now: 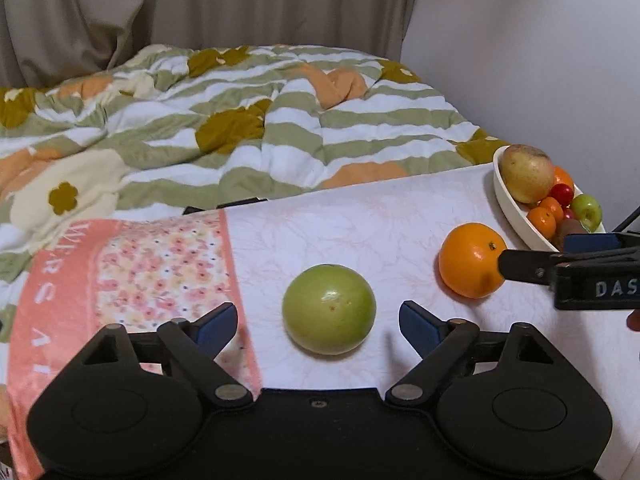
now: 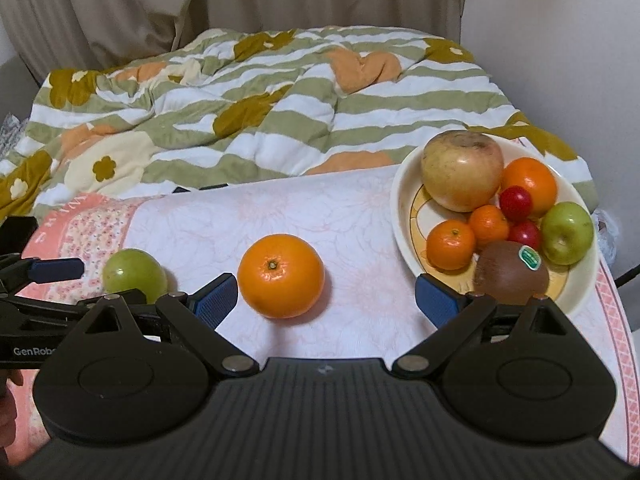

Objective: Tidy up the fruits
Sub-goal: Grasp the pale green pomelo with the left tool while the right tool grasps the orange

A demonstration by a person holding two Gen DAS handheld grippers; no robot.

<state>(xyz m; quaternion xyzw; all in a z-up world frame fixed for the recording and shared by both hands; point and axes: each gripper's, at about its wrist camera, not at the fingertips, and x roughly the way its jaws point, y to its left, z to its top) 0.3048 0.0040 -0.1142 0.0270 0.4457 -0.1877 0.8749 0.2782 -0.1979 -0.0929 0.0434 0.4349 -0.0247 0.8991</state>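
Observation:
A green apple lies on the table cloth just ahead of my open left gripper, between its fingers' line. An orange lies to its right. In the right wrist view the orange sits just ahead of my open right gripper, nearer the left finger. The green apple shows at left, beside the left gripper's fingers. A cream bowl at right holds a large apple, oranges, red fruits, a green apple and a kiwi.
The table's pink floral cloth covers the surface. Behind it lies a bed with a striped flower quilt. Curtains and a white wall stand at the back. The bowl sits at the table's far right edge.

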